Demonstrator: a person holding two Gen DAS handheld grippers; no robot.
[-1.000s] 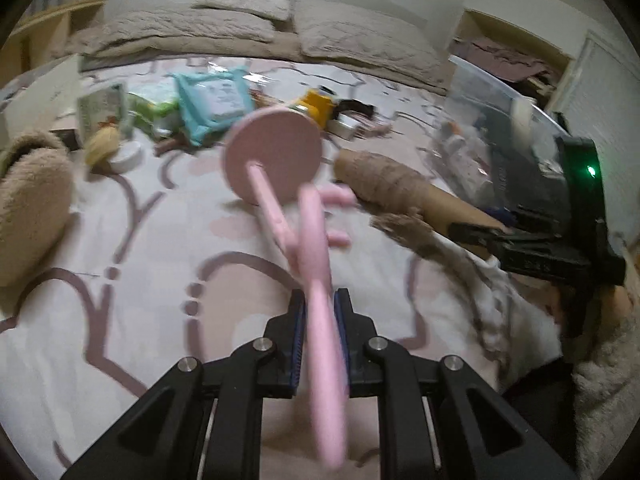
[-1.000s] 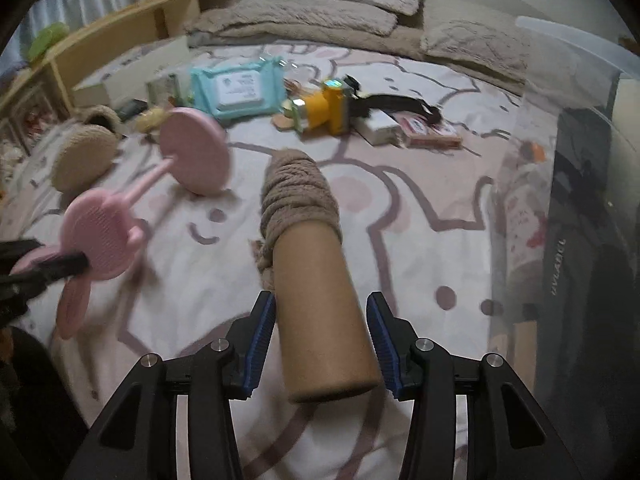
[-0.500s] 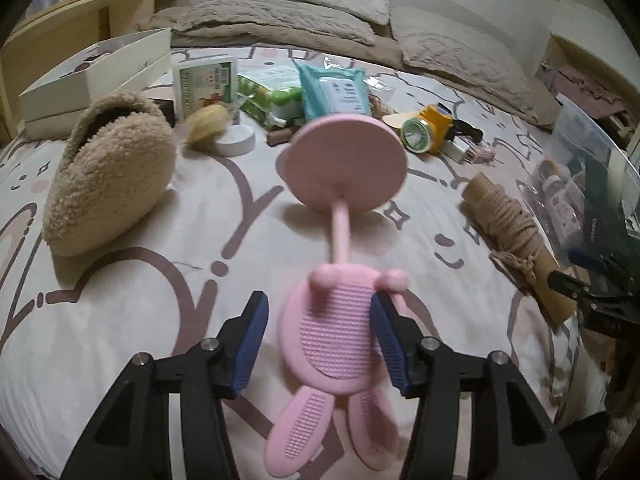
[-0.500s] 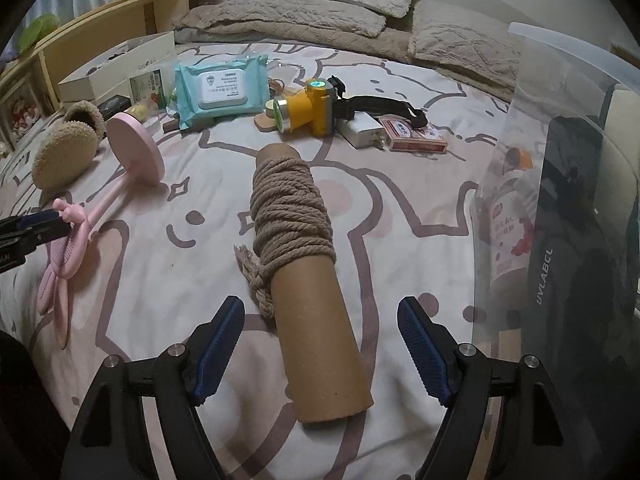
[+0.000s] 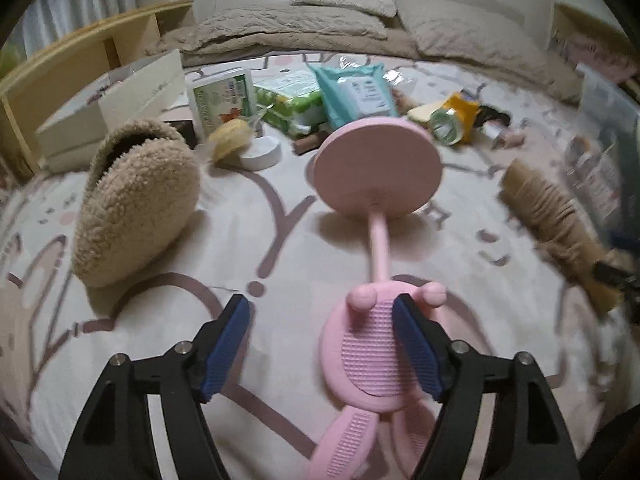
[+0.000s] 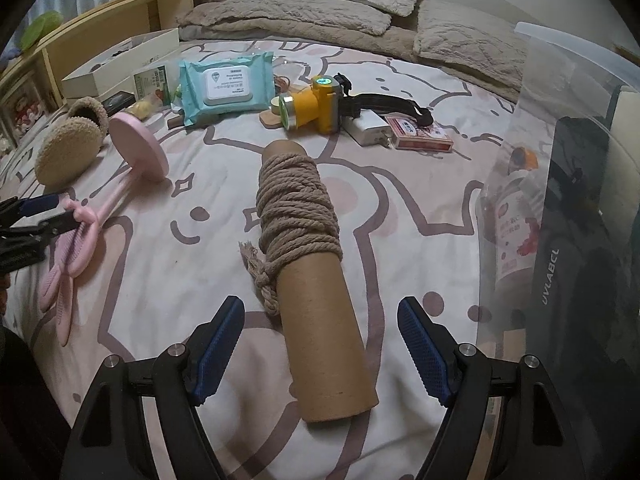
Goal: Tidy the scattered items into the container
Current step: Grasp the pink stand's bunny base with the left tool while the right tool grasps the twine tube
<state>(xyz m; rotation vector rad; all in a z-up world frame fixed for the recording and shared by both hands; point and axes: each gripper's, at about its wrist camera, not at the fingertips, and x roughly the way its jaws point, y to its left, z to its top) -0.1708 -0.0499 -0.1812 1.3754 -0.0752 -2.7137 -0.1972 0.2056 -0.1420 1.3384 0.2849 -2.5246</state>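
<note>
A pink bunny-shaped stand (image 5: 378,168) with a round base lies on the patterned bedsheet. My left gripper (image 5: 322,344) hangs just over its ribbed body with its jaws opening; the right finger overlaps the body and the pads do not press on it. A cardboard tube wound with beige rope (image 6: 316,280) lies on the sheet between the wide-apart fingers of my right gripper (image 6: 320,312), which is open and clear of it. The clear plastic container (image 6: 560,120) stands at the right with bottles and a dark item inside. The left gripper (image 6: 36,216) also shows at the right wrist view's left edge.
A fluffy beige slipper (image 5: 136,200) lies to the left of the stand. Further back lie a teal wipes pack (image 6: 228,84), a yellow headlamp (image 6: 316,108), a white charger (image 6: 370,126), a red card box (image 6: 420,136) and a white box (image 6: 120,64). Pillows and a wooden shelf line the far side.
Both grippers were shut, the left on the pink stand and the right on the tube. Both have opened, and stand and tube now lie on the bed. The left jaws widened further.
</note>
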